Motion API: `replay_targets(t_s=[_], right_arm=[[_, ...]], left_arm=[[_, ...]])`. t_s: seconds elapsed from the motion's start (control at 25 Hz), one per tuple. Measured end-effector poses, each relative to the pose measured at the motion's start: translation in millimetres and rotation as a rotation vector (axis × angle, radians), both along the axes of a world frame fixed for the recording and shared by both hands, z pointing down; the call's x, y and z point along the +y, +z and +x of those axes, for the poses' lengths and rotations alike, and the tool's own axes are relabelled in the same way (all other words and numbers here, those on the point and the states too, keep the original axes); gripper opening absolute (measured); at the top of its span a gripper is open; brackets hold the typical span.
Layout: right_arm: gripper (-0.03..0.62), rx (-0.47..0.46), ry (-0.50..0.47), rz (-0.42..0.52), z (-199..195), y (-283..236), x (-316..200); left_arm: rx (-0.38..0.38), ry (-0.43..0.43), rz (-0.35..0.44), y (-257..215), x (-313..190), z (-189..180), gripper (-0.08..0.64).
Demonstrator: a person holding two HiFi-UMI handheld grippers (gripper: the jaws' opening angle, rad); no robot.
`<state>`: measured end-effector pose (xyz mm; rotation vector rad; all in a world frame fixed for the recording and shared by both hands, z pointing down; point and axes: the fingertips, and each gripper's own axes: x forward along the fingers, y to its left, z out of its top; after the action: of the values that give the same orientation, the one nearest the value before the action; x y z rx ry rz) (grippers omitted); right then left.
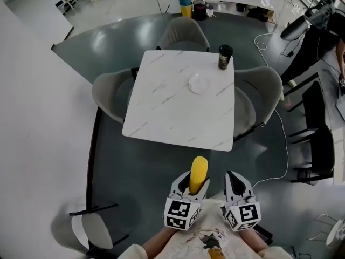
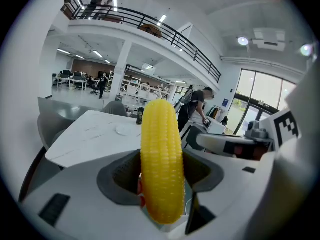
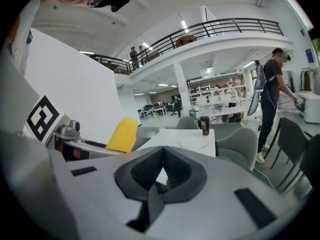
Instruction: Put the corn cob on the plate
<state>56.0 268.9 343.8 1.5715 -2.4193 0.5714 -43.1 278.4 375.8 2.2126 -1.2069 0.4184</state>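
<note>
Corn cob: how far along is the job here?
Done: the left tool is shut on the corn cob. In hand: it is held in the air, short of the table. Left: reaching the empty plate near the can and setting the cob down. The right tool is shut, empty.

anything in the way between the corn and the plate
Nothing visible does. The left gripper holds the corn cob short of the table, whose top is bare from the near edge to the plate. The dark can stands beyond the plate, to its right.
</note>
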Motion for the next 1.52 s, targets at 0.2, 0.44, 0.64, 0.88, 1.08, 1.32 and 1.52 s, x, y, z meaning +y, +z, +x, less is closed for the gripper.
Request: replay_targets(t_s=[0.2, 0.44, 0.64, 0.88, 1.08, 1.32, 1.52], right_arm=[[-0.003, 0.007, -0.009, 0.012, -25.9, -11.7, -24.3], [-0.003, 0.008, -0.015, 0.024, -44.6, -12.0, -58.2], [-0.003, 0.003, -0.029, 0.029, -46.9, -4.8, -85.7], [-0.003, -0.003, -0.053, 0.032, -35.0, -0.6, -134.0], [-0.003, -0.010, -0.066, 0.044, -15.7, 0.9, -185.3], [-0.003, 0.002, -0.075, 0.036, 14.8, 5.6, -239.5], [-0.003, 0.016, -0.074, 0.038, 30.3, 19.8, -278.6]], left_arm=[[0.006, 0.029, 0.018, -7.6, -25.7, -15.1, 0.253], [0.029, 0.026, 0.016, -4.8, -53.5, -26.7, 0.253], [0.025, 0.018, 0.014, 0.2, -76.3, -29.0, 0.253], [0.009, -0.004, 0.002, 6.3, -122.1, -20.2, 0.253], [-0.015, -0.014, -0.001, 10.9, -174.0, -2.2, 0.253], [-0.031, 0.005, -0.005, 12.2, -230.5, 30.7, 0.253], [-0.055, -0.002, -0.006, 23.7, -271.4, 44.1, 0.253]])
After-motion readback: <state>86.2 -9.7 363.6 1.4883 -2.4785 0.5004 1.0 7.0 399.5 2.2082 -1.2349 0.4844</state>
